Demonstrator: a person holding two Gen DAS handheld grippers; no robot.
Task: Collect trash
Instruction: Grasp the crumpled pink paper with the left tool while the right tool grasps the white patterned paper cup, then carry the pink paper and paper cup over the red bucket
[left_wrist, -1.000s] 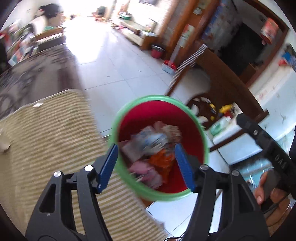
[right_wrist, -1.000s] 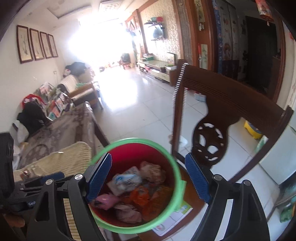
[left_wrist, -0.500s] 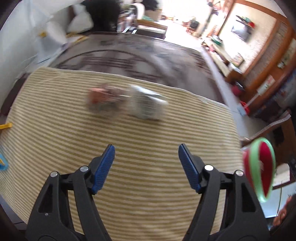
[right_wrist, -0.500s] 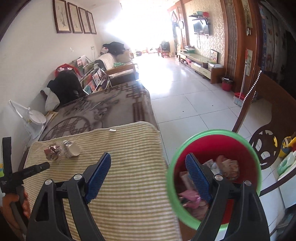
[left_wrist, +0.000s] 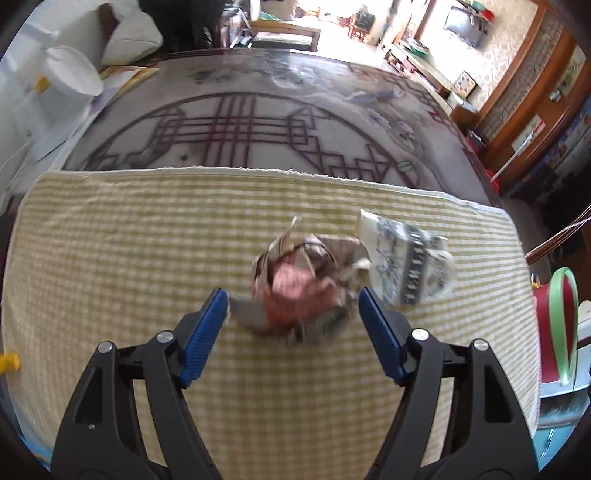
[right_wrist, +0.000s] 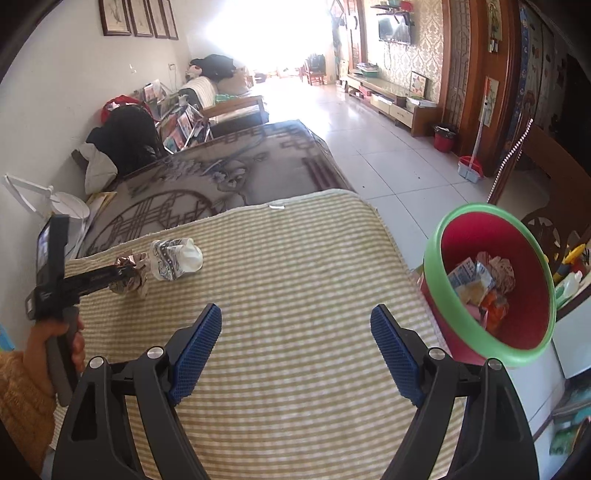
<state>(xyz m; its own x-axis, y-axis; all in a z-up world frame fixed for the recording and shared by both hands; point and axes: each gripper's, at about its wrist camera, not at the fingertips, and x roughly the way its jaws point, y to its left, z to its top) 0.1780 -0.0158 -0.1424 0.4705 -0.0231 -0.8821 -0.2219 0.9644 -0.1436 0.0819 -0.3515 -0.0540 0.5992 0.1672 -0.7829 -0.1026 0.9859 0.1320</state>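
A crumpled pink and brown wrapper (left_wrist: 299, 284) lies on the yellow striped cloth (left_wrist: 110, 258), with a crushed white and blue paper cup (left_wrist: 406, 262) touching its right side. My left gripper (left_wrist: 291, 314) is open, its blue pads either side of the wrapper, close above the cloth. In the right wrist view the wrapper (right_wrist: 129, 278) and cup (right_wrist: 173, 258) sit at the far left, with the left gripper (right_wrist: 125, 271) over the wrapper. My right gripper (right_wrist: 295, 332) is open and empty above the cloth. A red bin with a green rim (right_wrist: 491, 288) holds several pieces of trash at the right.
The bin (left_wrist: 561, 325) stands past the cloth's right edge. A grey patterned table cover (left_wrist: 258, 118) lies beyond the cloth. A white desk lamp (right_wrist: 55, 199) stands at the far left. A wooden chair (right_wrist: 546, 177) is behind the bin.
My left gripper swung from over the bin to the cloth and closed in on the wrapper. The right gripper turned left, so the bin now sits at its right.
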